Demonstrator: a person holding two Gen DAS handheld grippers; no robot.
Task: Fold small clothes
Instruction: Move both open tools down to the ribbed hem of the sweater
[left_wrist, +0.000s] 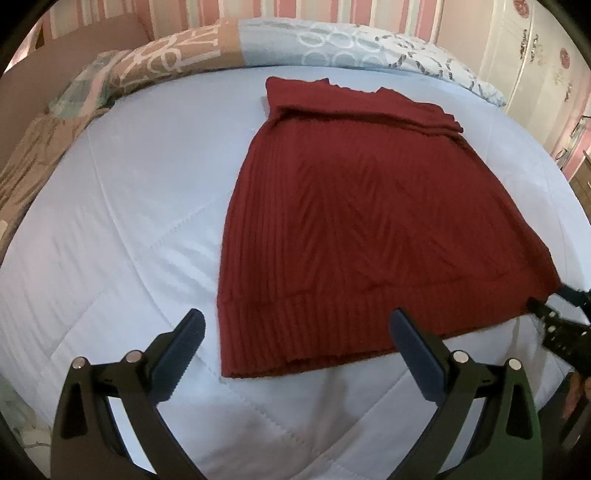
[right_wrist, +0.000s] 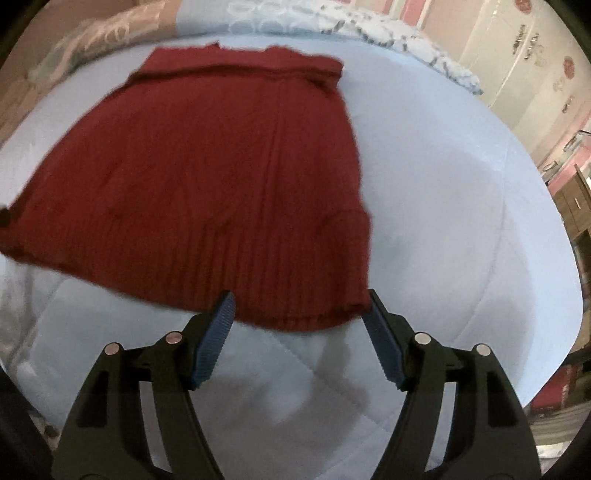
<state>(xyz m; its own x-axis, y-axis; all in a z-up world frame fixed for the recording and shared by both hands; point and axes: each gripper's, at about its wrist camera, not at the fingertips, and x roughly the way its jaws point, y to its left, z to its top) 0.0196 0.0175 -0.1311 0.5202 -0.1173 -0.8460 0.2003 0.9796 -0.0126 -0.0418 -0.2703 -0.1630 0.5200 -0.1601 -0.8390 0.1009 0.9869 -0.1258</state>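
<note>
A dark red ribbed knit garment (left_wrist: 354, 206) lies flat on the pale blue quilt (left_wrist: 129, 221), its far end folded over. My left gripper (left_wrist: 297, 325) is open, its jaws straddling the near left hem corner just above the cloth. In the right wrist view the garment (right_wrist: 207, 177) fills the middle. My right gripper (right_wrist: 299, 302) is open around the near right hem corner. The right gripper's fingers (left_wrist: 554, 321) also show at the right edge of the left wrist view, at the hem.
A patterned brown and grey pillow (left_wrist: 229, 48) lies along the head of the bed. A white wardrobe (left_wrist: 539, 62) stands at the far right. Bare quilt (right_wrist: 461, 203) stretches to the right of the garment, and wooden furniture (right_wrist: 576, 199) stands beyond the bed.
</note>
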